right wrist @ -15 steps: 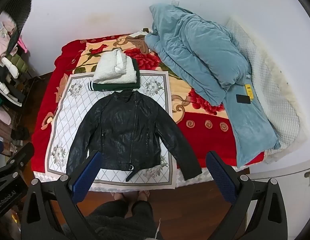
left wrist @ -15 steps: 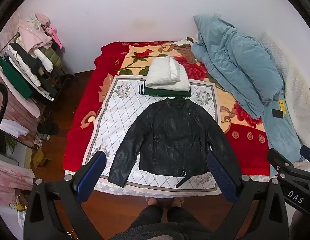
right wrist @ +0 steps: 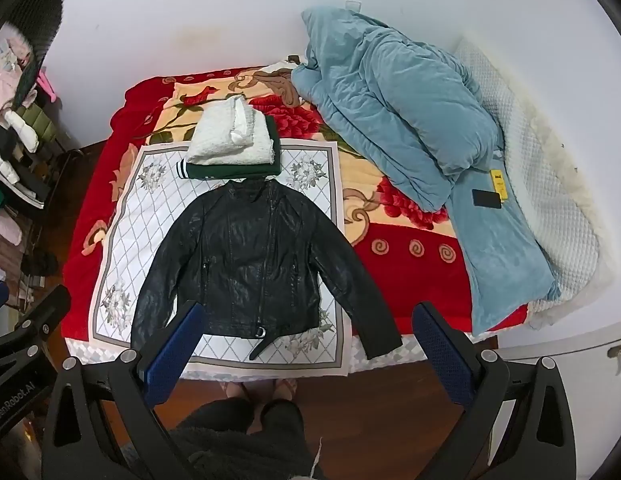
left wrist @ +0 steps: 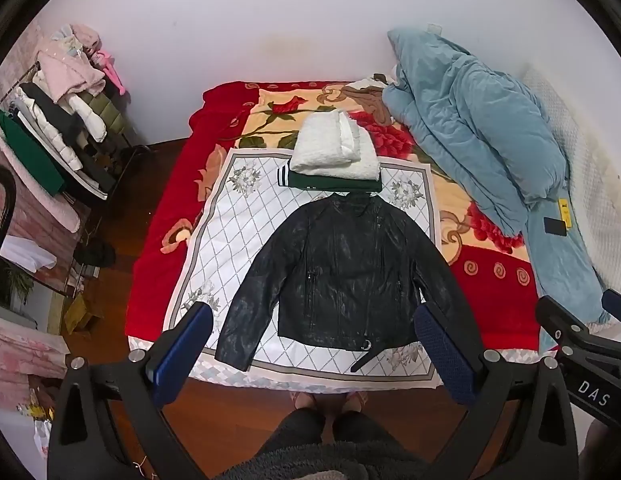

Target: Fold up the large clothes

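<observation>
A black leather jacket [left wrist: 342, 276] lies flat, front up, sleeves spread, on a white patterned cloth [left wrist: 238, 240] on the bed [left wrist: 170, 216]. Just behind its collar sits a folded white sweater [left wrist: 334, 150] on a folded green garment [left wrist: 334, 182]. The left gripper [left wrist: 312, 354] and right gripper [right wrist: 306, 354] hover above the bed's near edge, fingers spread wide, holding nothing.

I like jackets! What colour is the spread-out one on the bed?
The jacket is shiny black; the right wrist view shows it best.
</observation>
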Demonstrator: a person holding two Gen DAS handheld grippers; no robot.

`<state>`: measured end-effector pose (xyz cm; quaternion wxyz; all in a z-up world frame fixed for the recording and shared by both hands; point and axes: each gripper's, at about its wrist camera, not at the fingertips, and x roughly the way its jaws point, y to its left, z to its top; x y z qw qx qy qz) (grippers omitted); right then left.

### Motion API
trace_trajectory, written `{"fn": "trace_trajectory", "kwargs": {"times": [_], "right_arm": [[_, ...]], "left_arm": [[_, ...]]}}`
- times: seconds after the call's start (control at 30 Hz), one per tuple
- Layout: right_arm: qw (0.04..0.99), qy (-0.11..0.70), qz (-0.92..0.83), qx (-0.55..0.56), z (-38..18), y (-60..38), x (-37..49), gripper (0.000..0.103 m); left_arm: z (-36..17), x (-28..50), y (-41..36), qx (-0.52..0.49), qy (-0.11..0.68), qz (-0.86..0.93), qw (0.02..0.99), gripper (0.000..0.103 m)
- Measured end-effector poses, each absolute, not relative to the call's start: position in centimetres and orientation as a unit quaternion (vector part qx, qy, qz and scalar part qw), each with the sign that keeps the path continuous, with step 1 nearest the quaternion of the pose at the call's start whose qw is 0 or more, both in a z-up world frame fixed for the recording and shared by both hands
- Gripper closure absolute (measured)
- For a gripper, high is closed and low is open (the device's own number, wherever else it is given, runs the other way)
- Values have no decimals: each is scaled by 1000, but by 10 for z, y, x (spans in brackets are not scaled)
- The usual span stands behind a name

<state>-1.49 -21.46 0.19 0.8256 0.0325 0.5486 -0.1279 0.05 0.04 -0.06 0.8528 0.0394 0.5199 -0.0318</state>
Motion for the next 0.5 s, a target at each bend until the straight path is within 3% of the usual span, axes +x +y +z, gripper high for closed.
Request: {"fn": "trace_trajectory", "kwargs": {"times": [0.5], "right_arm": [[830,542,-129,28,12,-213,-20,0]], "left_arm": [[-3,-5,-4,35,519,-32,853,0]]}}
